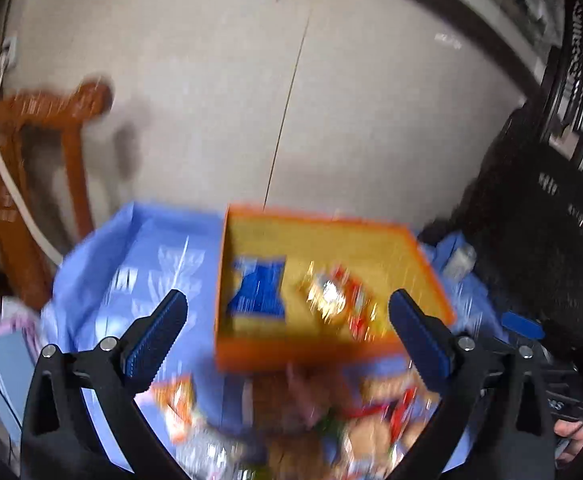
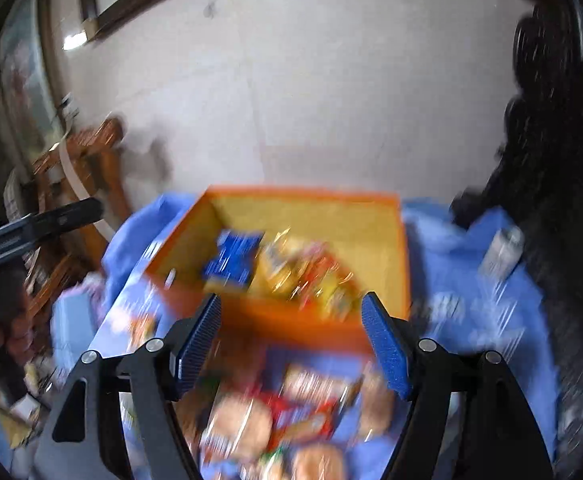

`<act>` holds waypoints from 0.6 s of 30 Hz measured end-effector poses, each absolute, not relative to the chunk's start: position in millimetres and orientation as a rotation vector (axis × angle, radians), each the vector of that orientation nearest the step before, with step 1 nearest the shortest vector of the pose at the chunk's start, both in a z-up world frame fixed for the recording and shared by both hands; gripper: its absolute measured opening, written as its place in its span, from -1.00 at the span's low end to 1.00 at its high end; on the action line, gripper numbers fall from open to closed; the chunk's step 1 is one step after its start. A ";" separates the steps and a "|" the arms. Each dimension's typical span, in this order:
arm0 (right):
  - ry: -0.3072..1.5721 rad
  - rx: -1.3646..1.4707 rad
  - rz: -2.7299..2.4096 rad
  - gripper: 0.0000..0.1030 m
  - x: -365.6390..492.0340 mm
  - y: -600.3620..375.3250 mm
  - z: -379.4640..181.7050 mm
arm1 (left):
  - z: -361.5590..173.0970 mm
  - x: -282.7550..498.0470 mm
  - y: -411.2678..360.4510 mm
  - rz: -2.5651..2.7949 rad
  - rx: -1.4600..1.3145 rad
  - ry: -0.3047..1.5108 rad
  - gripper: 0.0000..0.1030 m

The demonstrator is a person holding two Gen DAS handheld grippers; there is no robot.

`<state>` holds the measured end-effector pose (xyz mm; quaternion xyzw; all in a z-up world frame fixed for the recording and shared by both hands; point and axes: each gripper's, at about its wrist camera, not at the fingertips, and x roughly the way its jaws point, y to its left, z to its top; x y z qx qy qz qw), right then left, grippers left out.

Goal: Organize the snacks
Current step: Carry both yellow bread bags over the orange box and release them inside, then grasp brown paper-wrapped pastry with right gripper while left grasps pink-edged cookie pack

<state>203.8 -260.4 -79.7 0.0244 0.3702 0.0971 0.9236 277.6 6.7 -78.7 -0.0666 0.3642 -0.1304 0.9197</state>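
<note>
An orange box (image 1: pixel 303 352) with a yellow inside stands on a blue-covered table (image 1: pixel 139 248); it also shows in the right wrist view (image 2: pixel 283 318). It holds a blue snack pack (image 1: pixel 259 290) and red-and-gold packs (image 1: pixel 339 300). The same blue pack (image 2: pixel 231 260) and mixed packs (image 2: pixel 311 276) show in the right wrist view. Loose snack packs (image 1: pixel 363 412) lie in front of the box, also in the right wrist view (image 2: pixel 275 420). My left gripper (image 1: pixel 287 332) is open and empty above the box's near wall. My right gripper (image 2: pixel 291 340) is open and empty above the loose packs. Both views are blurred.
A wooden chair (image 1: pixel 43 152) stands at the left by the white wall. A black object (image 1: pixel 539 248) rises at the right of the table. A small can (image 2: pixel 503 252) stands at the table's right. The left gripper (image 2: pixel 39 224) shows at the right view's left edge.
</note>
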 end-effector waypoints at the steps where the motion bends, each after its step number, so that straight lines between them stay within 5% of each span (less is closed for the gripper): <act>1: 0.786 0.032 0.228 0.42 188.6 -257.3 -91.6 | -89.6 267.7 9.5 -0.265 -0.139 0.779 0.92; 10: 0.922 -0.260 0.440 0.39 87.2 -197.3 -167.9 | -151.1 183.9 43.4 -0.199 -0.106 0.933 0.92; 18: 0.947 -0.520 0.484 0.02 67.9 -157.5 -222.2 | -168.1 133.1 63.8 -0.168 -0.043 0.949 0.92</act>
